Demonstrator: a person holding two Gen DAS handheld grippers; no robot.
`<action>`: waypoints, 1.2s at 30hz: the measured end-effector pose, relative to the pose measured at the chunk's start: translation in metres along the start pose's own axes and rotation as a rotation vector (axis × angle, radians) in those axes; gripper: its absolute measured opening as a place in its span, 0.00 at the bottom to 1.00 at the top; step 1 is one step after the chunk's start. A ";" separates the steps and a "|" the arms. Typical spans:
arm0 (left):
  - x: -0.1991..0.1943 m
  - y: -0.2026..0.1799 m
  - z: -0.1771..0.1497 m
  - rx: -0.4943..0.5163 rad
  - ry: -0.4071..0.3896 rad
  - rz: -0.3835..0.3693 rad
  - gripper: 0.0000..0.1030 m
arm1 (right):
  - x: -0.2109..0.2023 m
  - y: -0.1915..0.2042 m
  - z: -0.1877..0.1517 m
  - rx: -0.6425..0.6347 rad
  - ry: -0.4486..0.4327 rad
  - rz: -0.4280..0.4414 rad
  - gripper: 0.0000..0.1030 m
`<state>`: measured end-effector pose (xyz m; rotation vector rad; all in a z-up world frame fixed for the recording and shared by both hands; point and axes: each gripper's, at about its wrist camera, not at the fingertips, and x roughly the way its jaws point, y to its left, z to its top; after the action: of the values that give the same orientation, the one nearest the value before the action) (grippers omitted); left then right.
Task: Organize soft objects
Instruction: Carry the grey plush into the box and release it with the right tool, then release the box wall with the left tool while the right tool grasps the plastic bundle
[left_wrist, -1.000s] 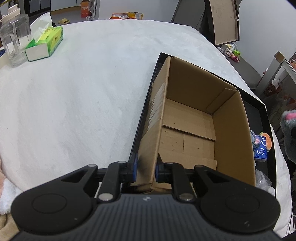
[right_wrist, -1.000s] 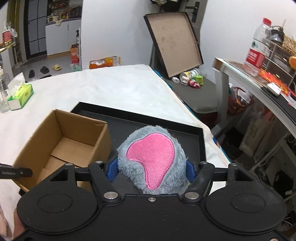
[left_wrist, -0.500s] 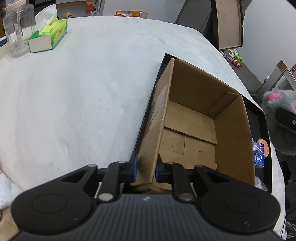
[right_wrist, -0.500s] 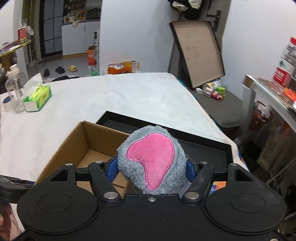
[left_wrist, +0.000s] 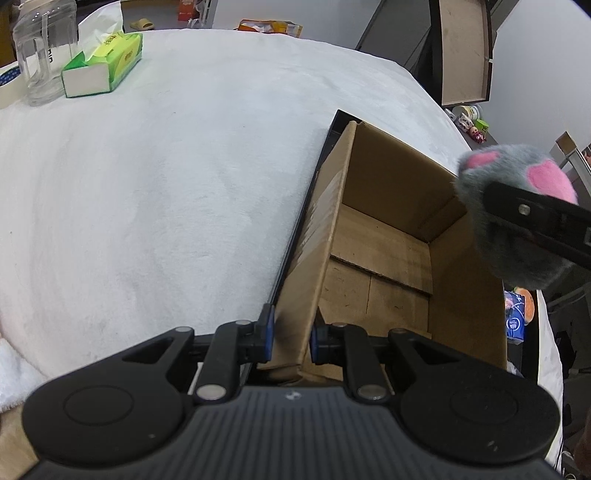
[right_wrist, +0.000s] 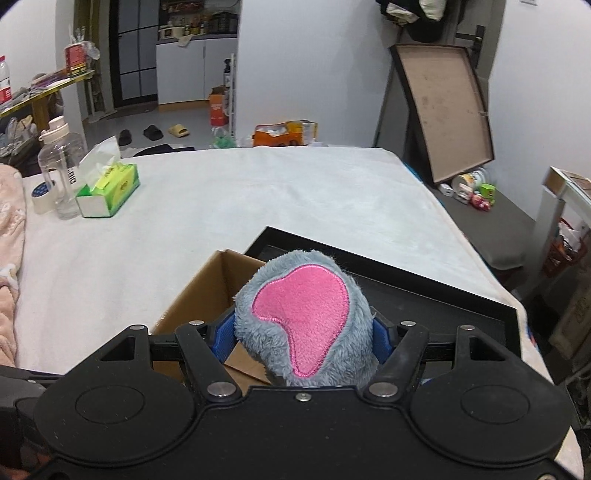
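Note:
An open, empty cardboard box (left_wrist: 388, 236) stands in a black tray (left_wrist: 295, 236) on the white cover. My left gripper (left_wrist: 290, 332) is shut on the box's near left wall. A grey plush toy (right_wrist: 303, 314) with a pink patch sits between the blue pads of my right gripper (right_wrist: 303, 332). Those jaws are opening, and the pads still touch the plush on both sides. In the left wrist view the plush (left_wrist: 517, 158) hangs above the box's right wall, with a black finger (left_wrist: 535, 218) across it. In the right wrist view the box (right_wrist: 199, 291) lies just below and left of the plush.
A green tissue box (right_wrist: 109, 192), a clear bottle (right_wrist: 61, 166) and a tape roll (right_wrist: 40, 195) stand at the far left. A pink blanket (right_wrist: 9, 240) lies at the left edge. Small packets (left_wrist: 515, 317) lie in the tray beside the box. A framed board (right_wrist: 443, 110) leans on the wall.
My right gripper has carried the plush leftward, from over the tray to above the box's right side. The left gripper has kept its hold on the box wall.

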<state>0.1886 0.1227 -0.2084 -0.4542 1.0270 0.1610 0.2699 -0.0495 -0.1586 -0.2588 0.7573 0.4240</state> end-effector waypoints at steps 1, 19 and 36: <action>0.000 0.000 0.000 -0.001 0.000 0.000 0.16 | 0.002 0.003 0.000 -0.008 -0.001 0.009 0.70; -0.005 -0.013 0.000 0.043 -0.019 0.037 0.19 | -0.020 -0.037 -0.032 0.066 0.028 -0.024 0.80; -0.017 -0.036 0.000 0.097 -0.045 0.095 0.40 | -0.034 -0.098 -0.086 0.152 0.079 -0.069 0.79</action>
<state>0.1917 0.0920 -0.1833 -0.3130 1.0081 0.2047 0.2411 -0.1780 -0.1871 -0.1596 0.8514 0.2911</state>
